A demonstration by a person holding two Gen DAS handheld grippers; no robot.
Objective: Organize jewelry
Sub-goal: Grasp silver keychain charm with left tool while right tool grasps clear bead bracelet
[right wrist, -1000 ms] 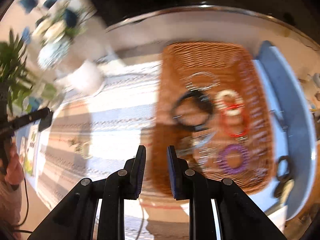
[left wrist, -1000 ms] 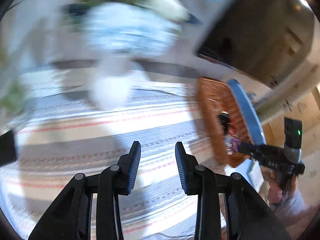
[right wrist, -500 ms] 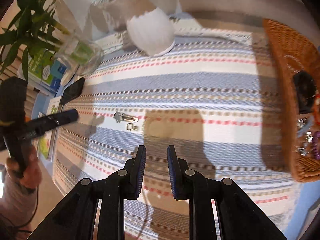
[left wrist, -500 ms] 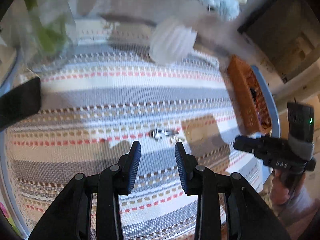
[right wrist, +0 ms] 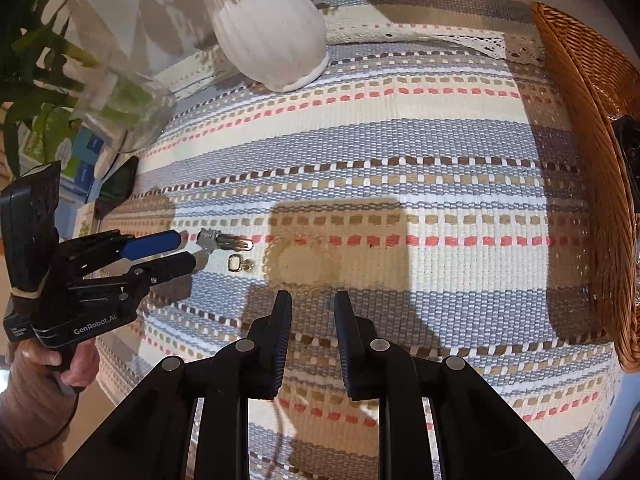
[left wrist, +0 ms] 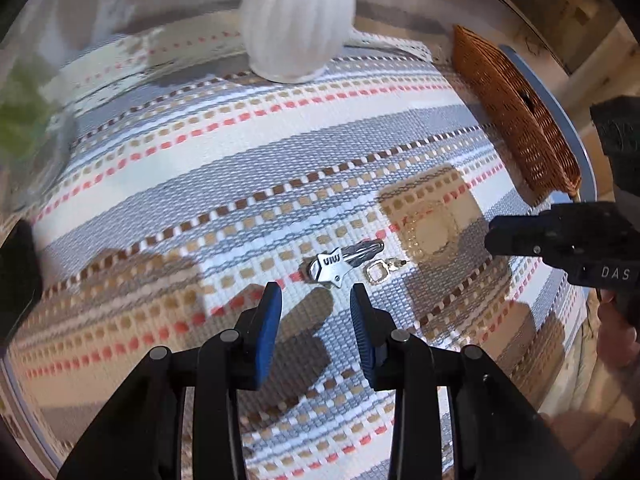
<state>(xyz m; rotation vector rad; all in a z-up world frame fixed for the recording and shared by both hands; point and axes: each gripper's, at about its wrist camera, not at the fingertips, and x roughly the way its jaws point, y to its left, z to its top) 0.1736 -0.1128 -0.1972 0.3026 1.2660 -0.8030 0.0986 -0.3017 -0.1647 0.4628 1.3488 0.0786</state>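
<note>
whereas half a second ago the left tongs (left wrist: 314, 304) stood back from the jewelry, they now sit low over the striped woven mat (left wrist: 224, 168), with the silver star-shaped clip (left wrist: 338, 264) just ahead of their blue pads. the left tongs are spread, nothing between the pads; in the right wrist view the same tongs (right wrist: 188, 252) reach in from the left, their tips just beside the clip (right wrist: 220, 241), contact not clear. a small gold square ring-like piece (left wrist: 377, 273) lies right beside the clip on its right, with a tiny gold bit attached or touching; which, cannot be told. both pieces lie on the mat, well apart from the wicker tray (left wrist: 520, 116).

the right tongs (right wrist: 310, 340) are parted a little and hold nothing; they hover over the mat near a clear, hard-to-see dish (right wrist: 296, 268) within a square shadow. compared with the earlier frame, the right wrist view has closed in: the clip and gold piece (right wrist: 235, 262) appear larger and nearer the left edge, and the wicker tray (right wrist: 592, 152) now fills the right border. a dark item shows in the tray at the frame edge; its kind cannot be determined.

the white ribbed vase (right wrist: 272, 36) stands at the far edge of the mat. a glass jar with green stems (right wrist: 124, 108) stands on the left. in the left wrist view the vase (left wrist: 298, 24) has shifted to top centre and is blurred. the right tool body (left wrist: 568, 240) shows at the right of that view.
</note>
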